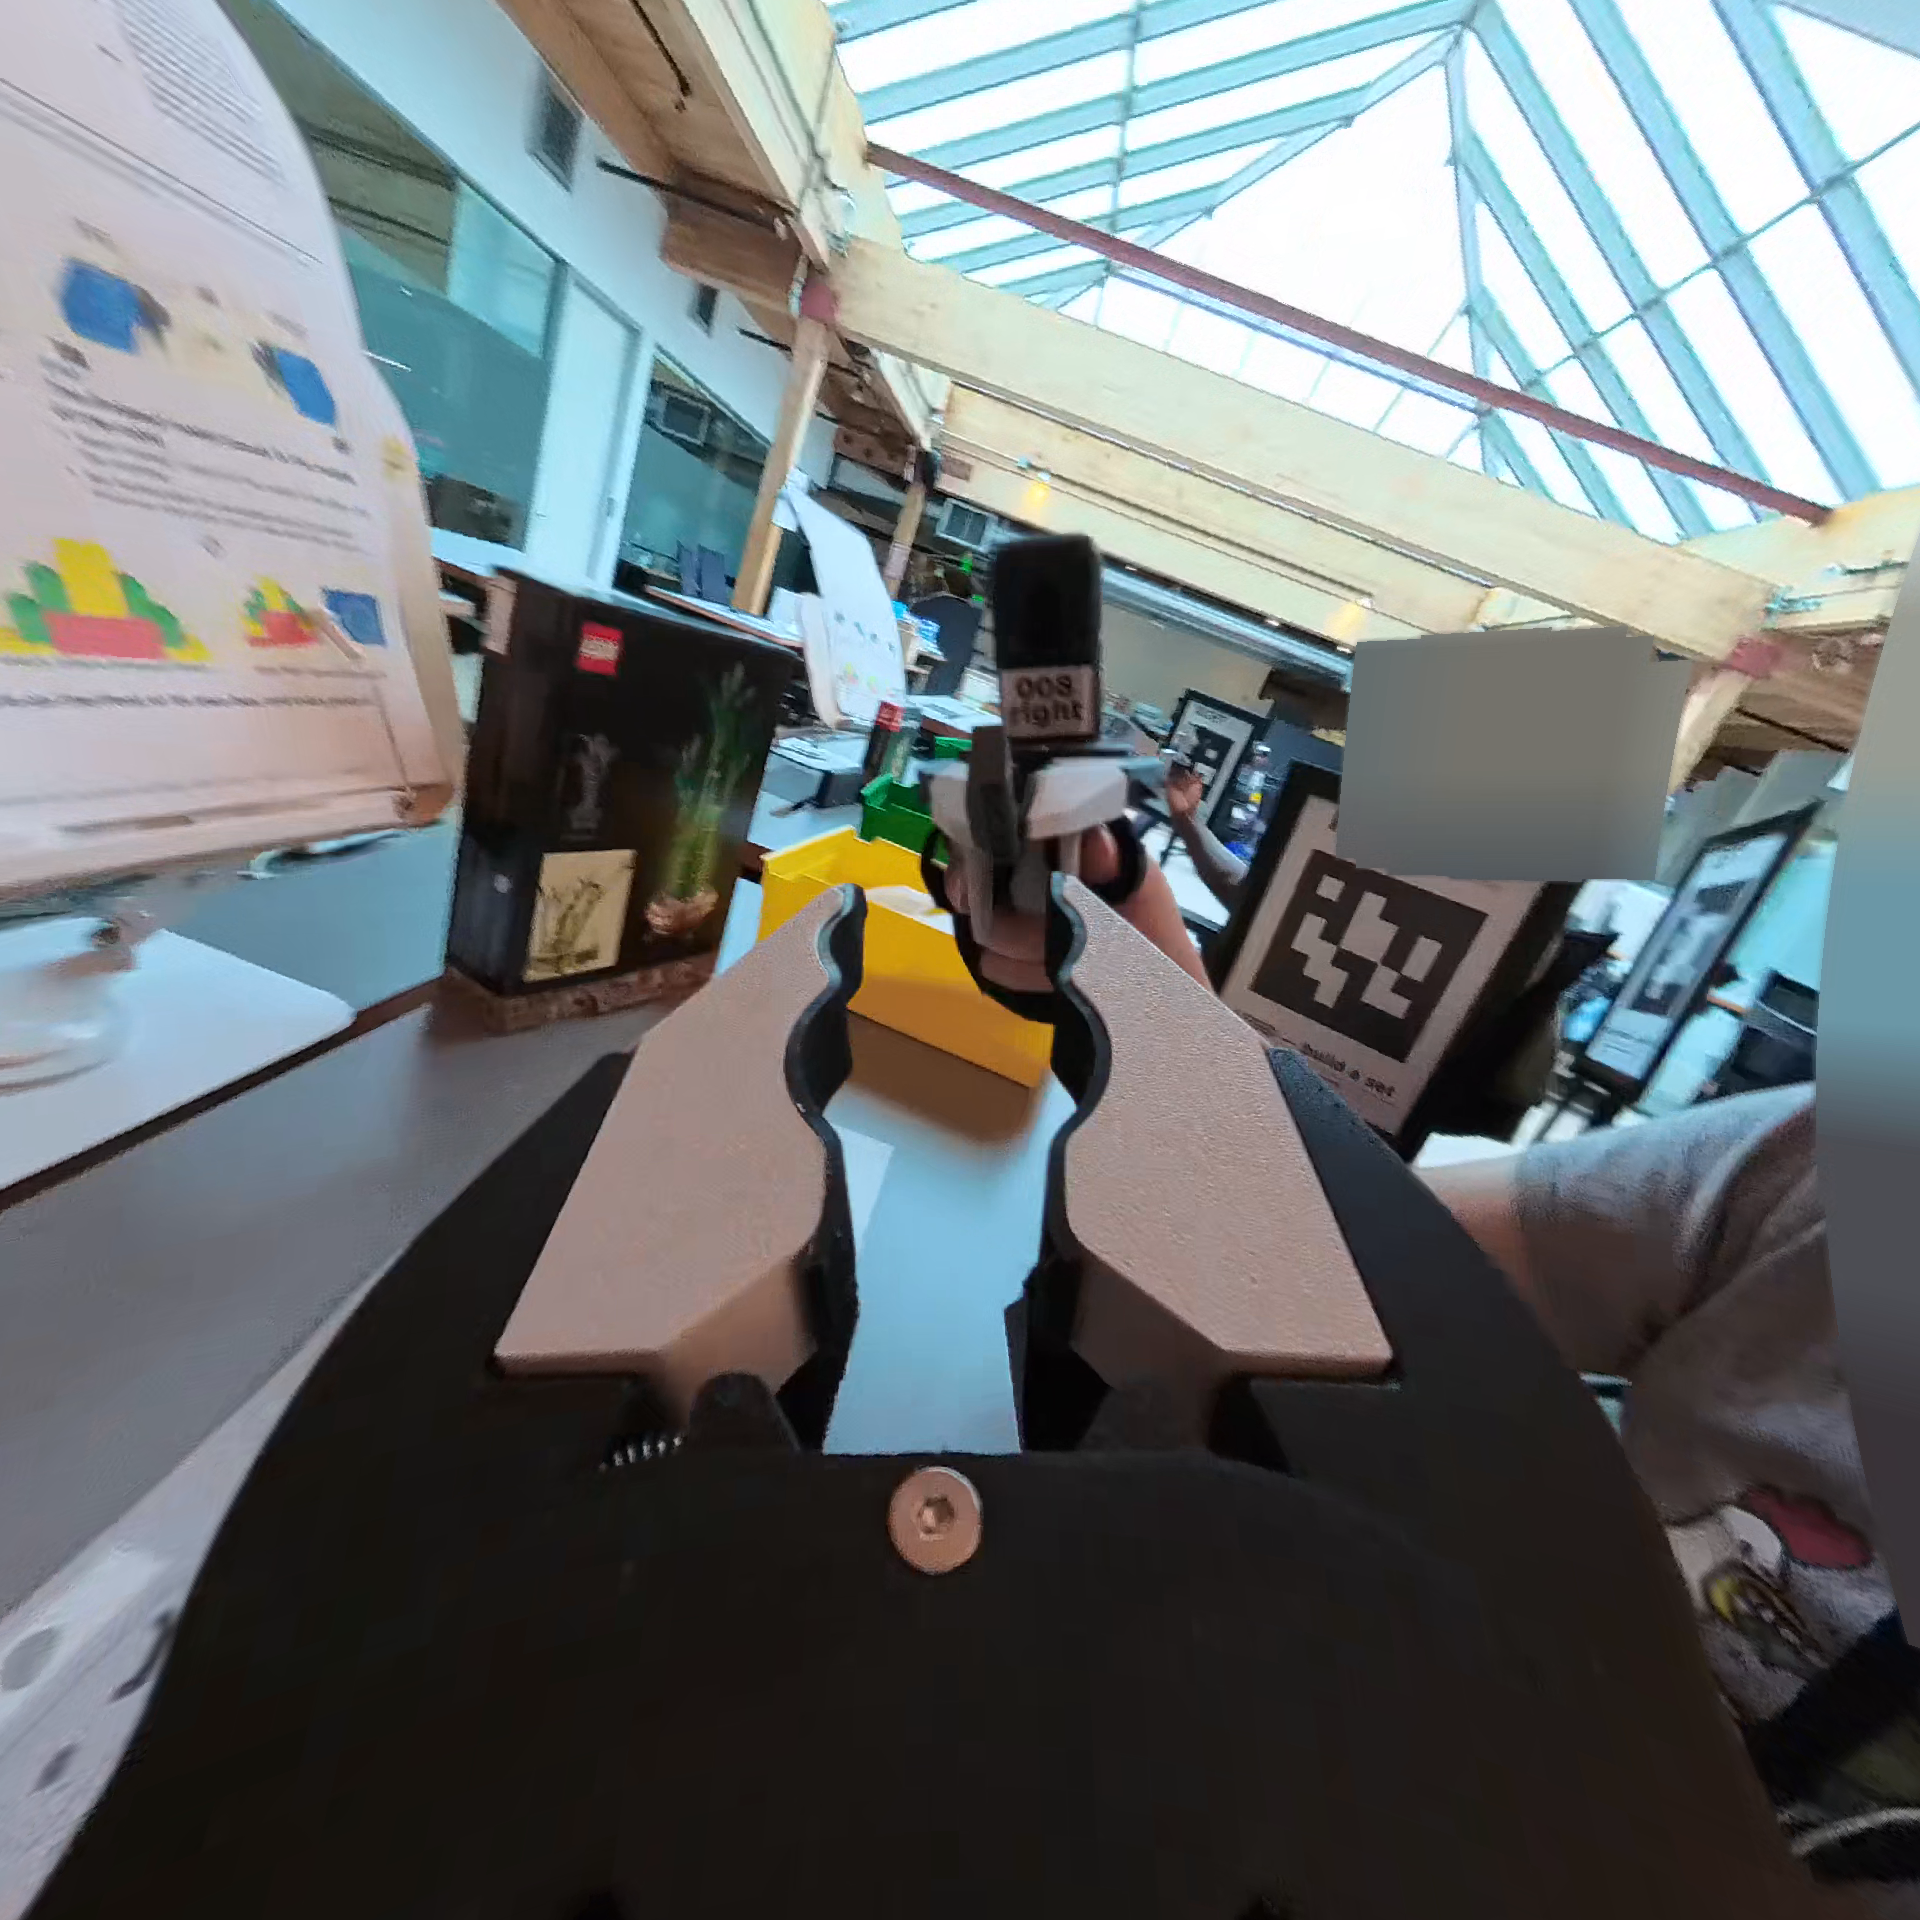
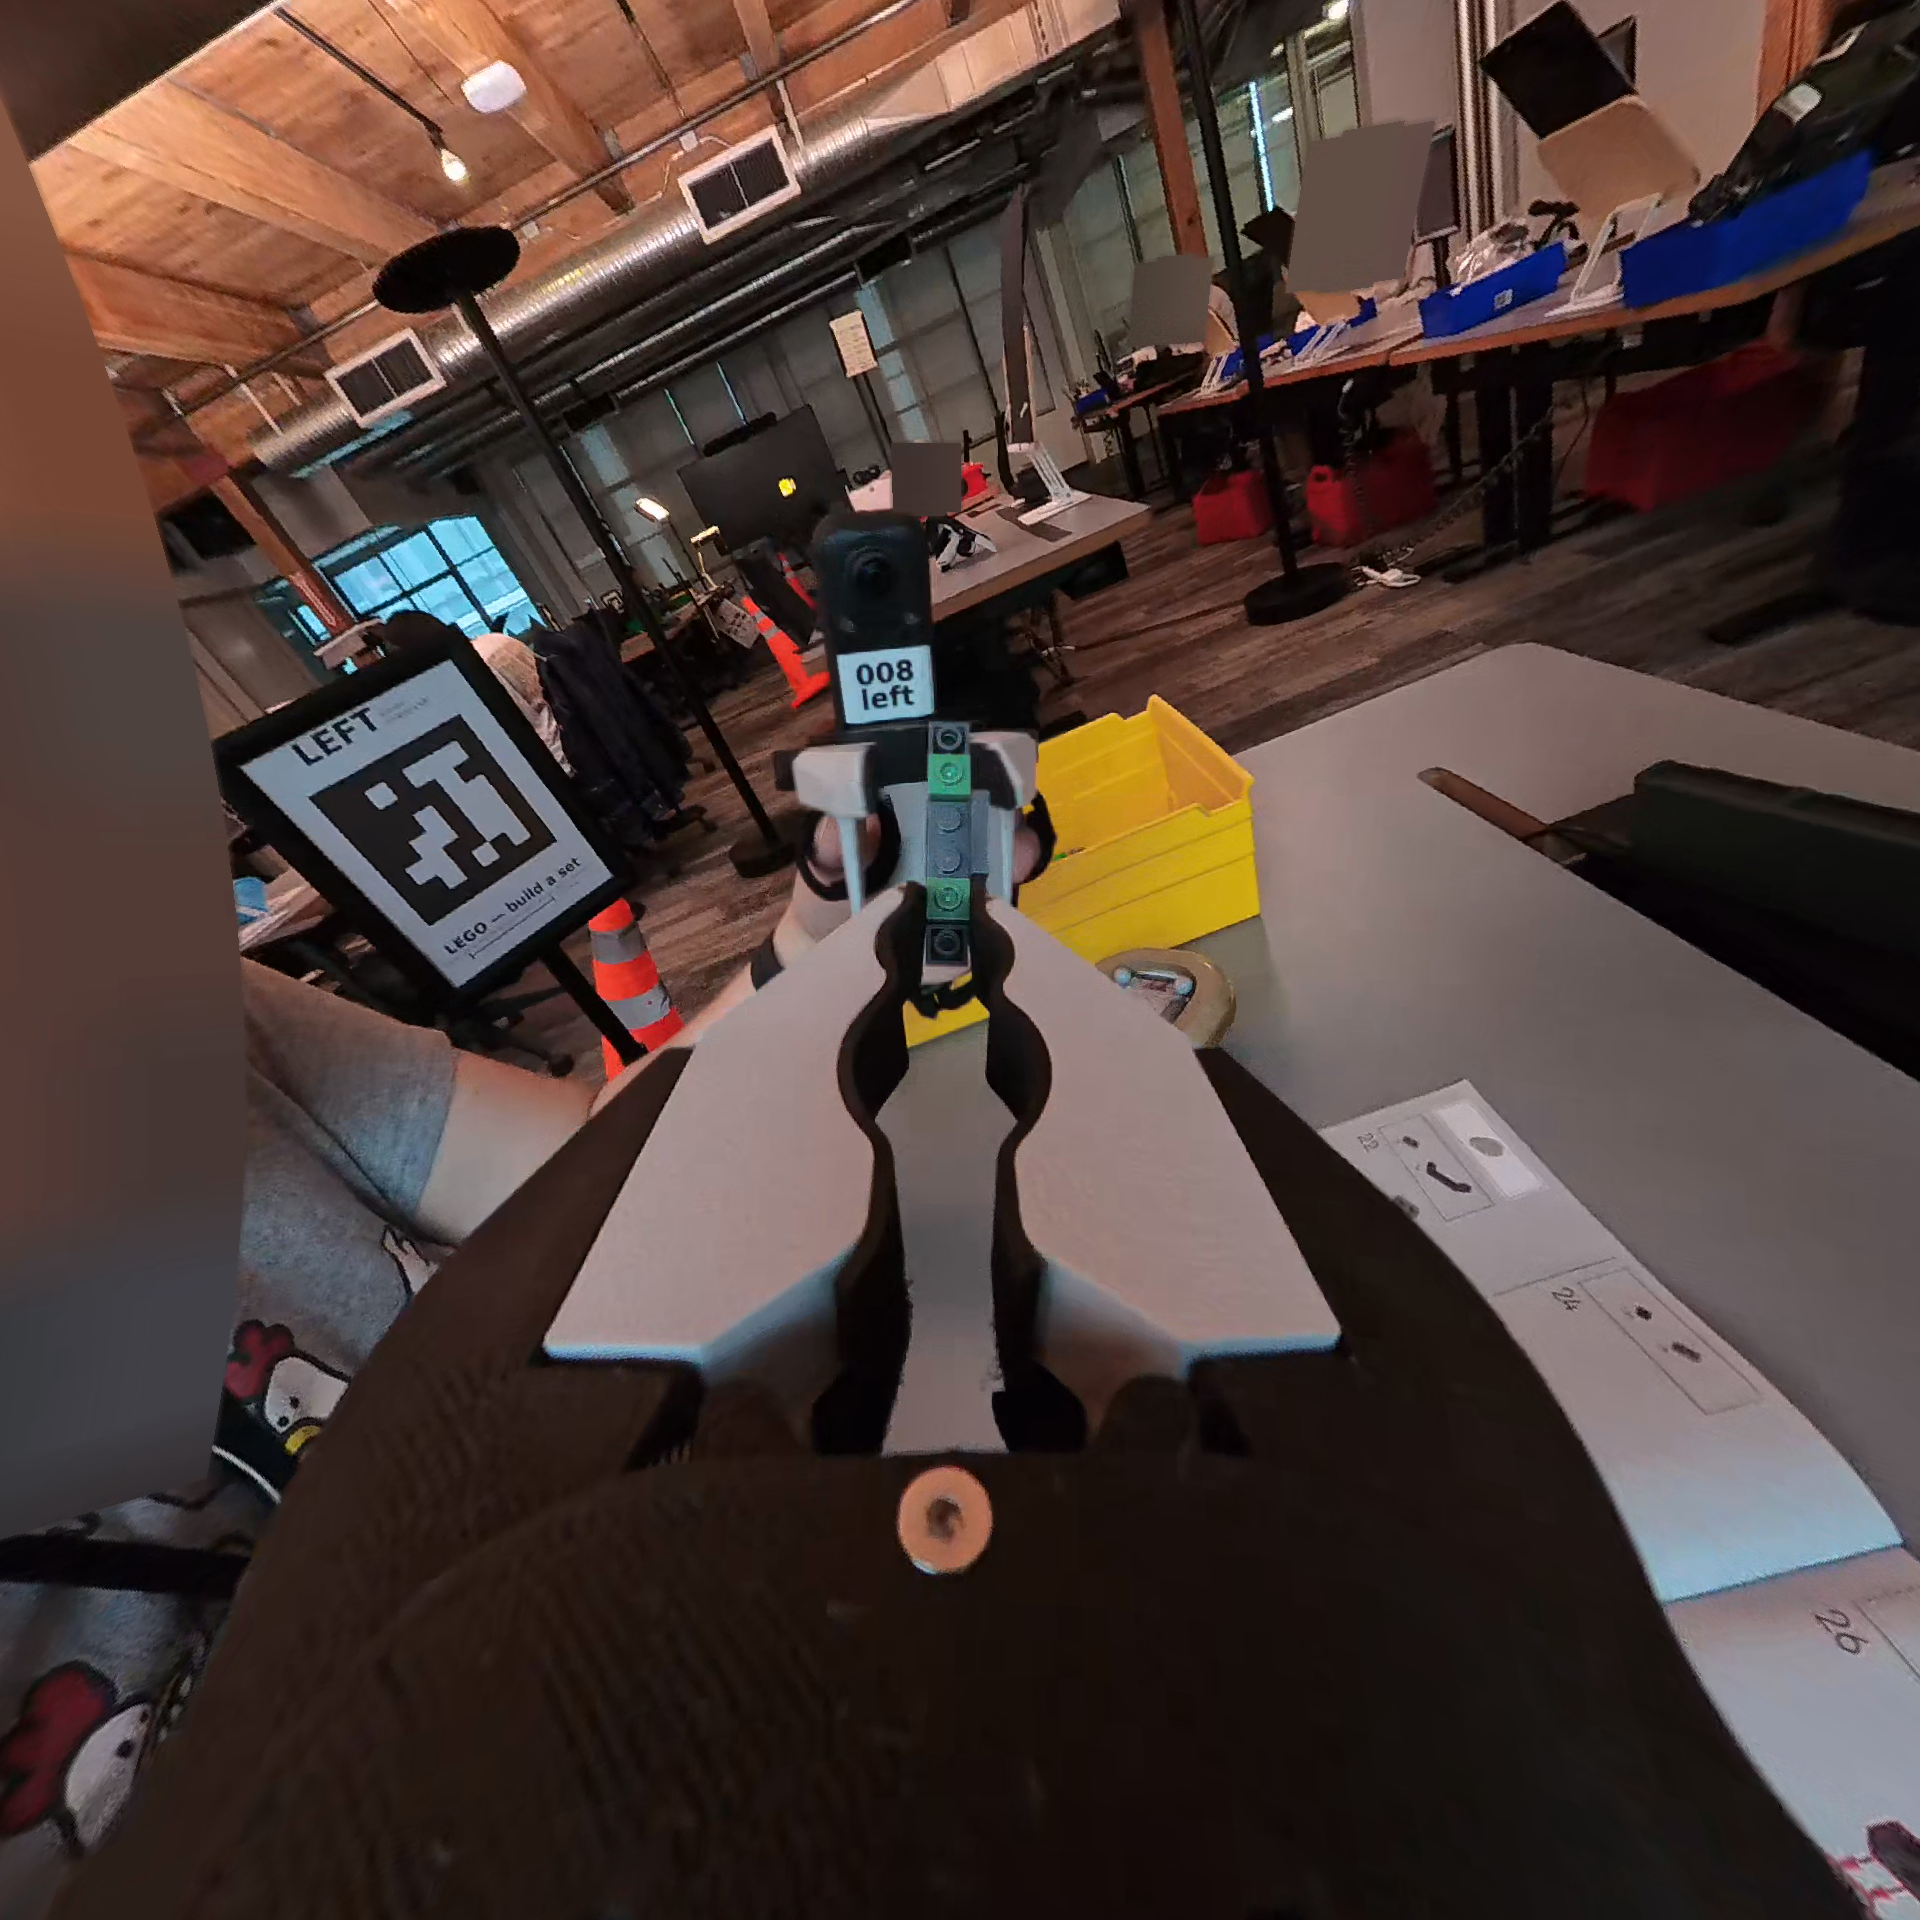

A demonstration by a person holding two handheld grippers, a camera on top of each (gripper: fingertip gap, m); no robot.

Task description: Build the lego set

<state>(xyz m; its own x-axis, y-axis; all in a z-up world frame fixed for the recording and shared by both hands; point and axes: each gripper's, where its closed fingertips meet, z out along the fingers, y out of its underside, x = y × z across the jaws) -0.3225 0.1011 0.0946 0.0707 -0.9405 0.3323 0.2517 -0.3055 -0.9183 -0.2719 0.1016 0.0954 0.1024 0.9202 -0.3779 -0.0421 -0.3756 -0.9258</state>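
Fingers (image 2: 1122,1143) of the right gripper (image 2: 945,925) pinch narrowly on the lower end of a lego strip (image 2: 948,831), a long grey plate carrying green and black pieces, which stands upright with its studs facing that gripper's camera. Held by one end like this, most of the strip stays clear, probably so the next piece can go on or the other gripper can take hold. The left gripper (image 1: 958,914) faces it from just beyond, raised above the grey table (image 2: 1455,883); its fingers (image 1: 707,1143) stand apart with nothing between them, apparently ready to receive or steady the strip. From the left wrist view the strip shows edge-on. A yellow bin (image 2: 1143,831) for parts sits on the table behind both grippers, within easy reach. An open instruction booklet (image 2: 1558,1299) lies flat to the right, and a printed sheet (image 1: 187,468) with coloured brick diagrams stands propped at the left, both placed where the person can consult them while building.
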